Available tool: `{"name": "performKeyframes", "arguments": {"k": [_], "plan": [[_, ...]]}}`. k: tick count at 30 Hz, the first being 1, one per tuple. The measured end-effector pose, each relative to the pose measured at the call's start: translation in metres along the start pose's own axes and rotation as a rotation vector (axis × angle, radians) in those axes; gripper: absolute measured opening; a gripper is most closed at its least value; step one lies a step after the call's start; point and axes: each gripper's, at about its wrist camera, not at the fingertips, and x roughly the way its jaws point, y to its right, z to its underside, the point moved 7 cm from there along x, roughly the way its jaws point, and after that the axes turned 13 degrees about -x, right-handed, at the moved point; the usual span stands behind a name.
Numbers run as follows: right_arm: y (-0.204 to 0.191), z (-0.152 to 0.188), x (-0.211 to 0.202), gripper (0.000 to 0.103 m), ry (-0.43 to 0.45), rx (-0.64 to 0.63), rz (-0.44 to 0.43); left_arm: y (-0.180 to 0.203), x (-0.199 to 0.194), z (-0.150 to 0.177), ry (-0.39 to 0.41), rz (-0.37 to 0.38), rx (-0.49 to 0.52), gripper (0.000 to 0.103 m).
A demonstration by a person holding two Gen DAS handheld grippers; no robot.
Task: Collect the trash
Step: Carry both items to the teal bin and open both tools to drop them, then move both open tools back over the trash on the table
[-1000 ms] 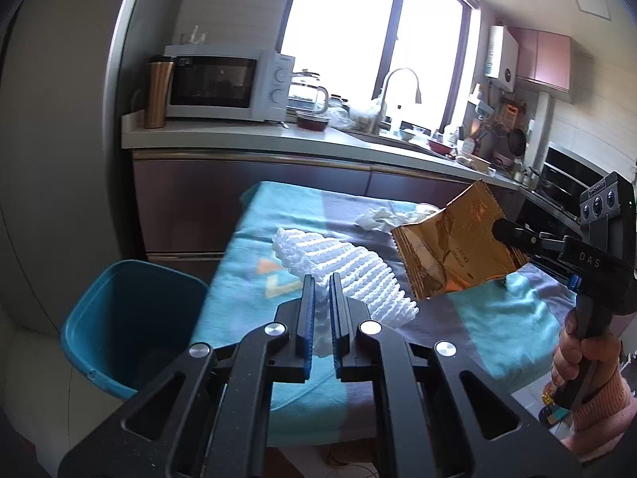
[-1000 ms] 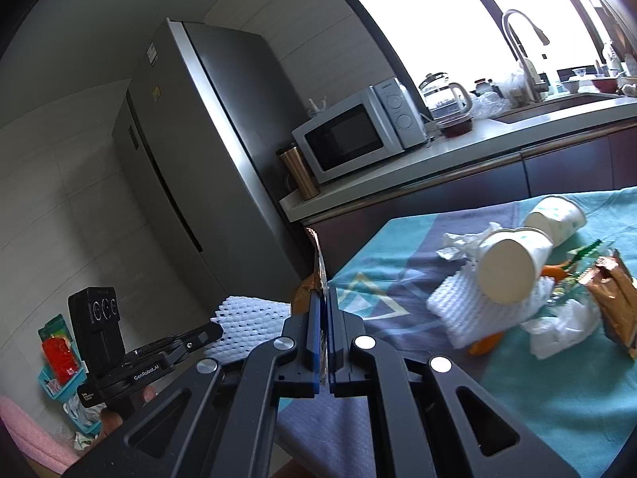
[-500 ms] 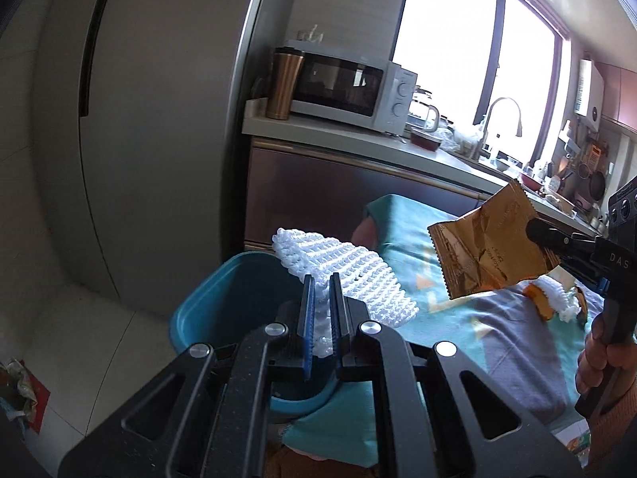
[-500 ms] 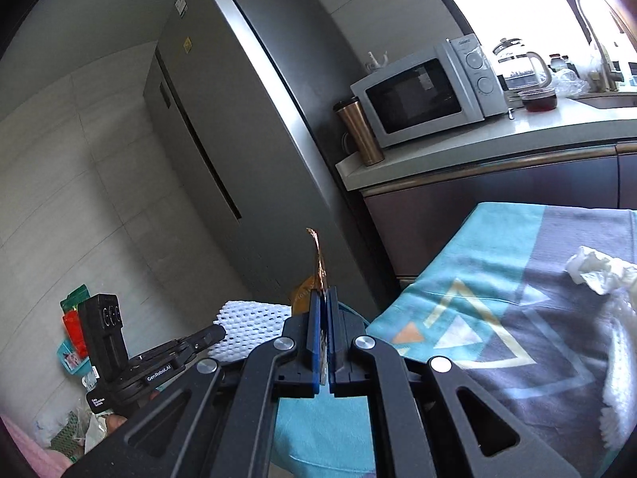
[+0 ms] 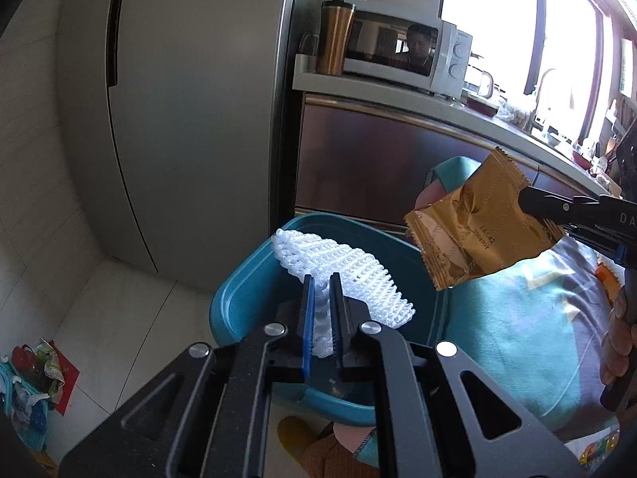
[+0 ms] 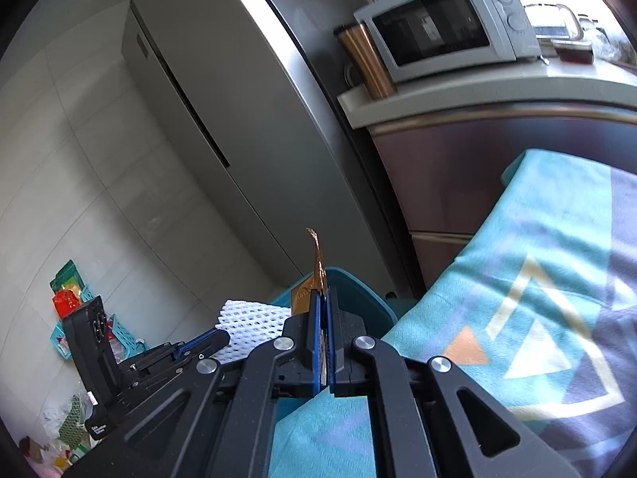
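Observation:
My left gripper point(image 5: 321, 279) is shut on a white foam fruit net point(image 5: 342, 275), which hangs over the open teal bin point(image 5: 235, 298) on the floor. At the right of the left wrist view, my right gripper point(image 5: 525, 199) is shut on a crumpled gold snack wrapper point(image 5: 473, 231), held in the air above the bin's right rim. In the right wrist view the wrapper point(image 6: 316, 257) stands edge-on between the closed jaws of the right gripper point(image 6: 323, 292), with the foam net point(image 6: 251, 328) and the bin point(image 6: 350, 290) just beyond. The left gripper point(image 6: 217, 338) shows at lower left.
A table under a teal and grey patterned cloth point(image 6: 537, 279) lies right of the bin. Behind stand a tall grey fridge point(image 5: 191, 111), and a counter with a microwave point(image 5: 398, 55) and a copper tumbler point(image 5: 336, 38). Small baskets and litter point(image 6: 71, 306) sit on the floor by the wall.
Both grippers have swung left off the table towards the bin, still holding the net and the wrapper. The net now hangs over the bin opening, and the table clutter has left the view.

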Motion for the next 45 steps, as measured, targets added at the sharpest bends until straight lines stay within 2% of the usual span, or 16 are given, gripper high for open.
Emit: {"name": "performKeyframes", "arguments": {"k": [6, 13, 18, 21, 26, 31, 34, 40, 45], "plan": [[-0.005, 0.006, 0.032, 0.002, -0.078, 0.001, -0.011, 0.001, 0.029, 0.007, -0.040, -0.043, 0.021, 0.008], [-0.011, 0.009, 0.058, 0.003, -0.151, -0.012, -0.008, 0.006, 0.051, 0.009, -0.048, -0.077, 0.042, 0.010], [-0.008, 0.012, 0.066, 0.011, -0.185, 0.006, 0.018, 0.005, 0.062, 0.012, -0.066, -0.094, 0.040, 0.013], [-0.004, 0.014, 0.063, 0.023, -0.181, 0.025, 0.030, 0.004, 0.068, 0.015, -0.076, -0.099, 0.037, 0.024], [-0.003, 0.015, 0.052, 0.024, -0.161, 0.012, 0.042, 0.002, 0.070, 0.016, -0.078, -0.098, 0.023, 0.026], [-0.005, 0.017, 0.022, 0.027, -0.116, -0.024, 0.050, 0.012, 0.050, 0.011, -0.036, -0.050, 0.016, 0.031], [-0.008, 0.016, -0.005, 0.032, -0.075, -0.056, 0.061, 0.029, 0.032, 0.006, 0.003, -0.003, 0.037, 0.037], [0.000, 0.021, -0.077, 0.039, 0.029, -0.095, 0.123, 0.082, -0.005, 0.002, 0.053, 0.140, 0.102, 0.043], [0.019, 0.029, -0.140, 0.043, 0.109, -0.089, 0.202, 0.139, -0.023, 0.012, 0.029, 0.287, 0.162, 0.048]]}}
